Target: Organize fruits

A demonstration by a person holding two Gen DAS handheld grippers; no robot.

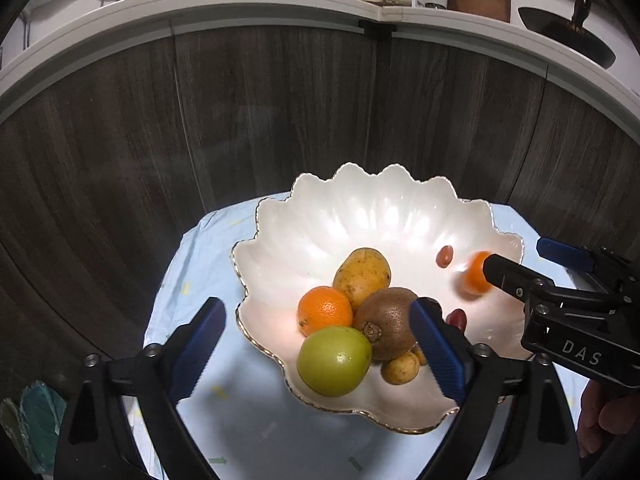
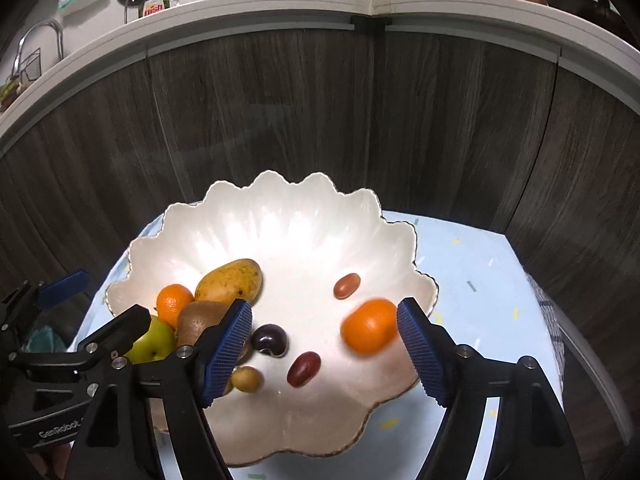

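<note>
Pale blue cloth covers the bench [image 2: 472,280], which carries a white scalloped bowl [image 2: 280,216] before dark wood-grain cabinet doors [image 2: 360,112]. Nearest, the left claw [image 1: 316,352] stands wide and empty over the bowl's near rim, straddling a green apple [image 1: 334,360] and a brown kiwi [image 1: 386,322]. The right claw [image 2: 324,350] also gapes, nothing pressed between its blue ribbed pads; a blurred small orange [image 2: 370,326] lies free just inside its right pad, apparently dropping or rolling. Good practice here is to keep both claws apart until that orange settles, then lift clear without nudging the pile. Farther in rest a dark cherry [image 2: 270,340], two reddish oval fruits [image 2: 304,368], a second orange [image 1: 325,310], a speckled yellow mango [image 1: 362,274] and small yellowish fruits [image 1: 400,368].
</note>
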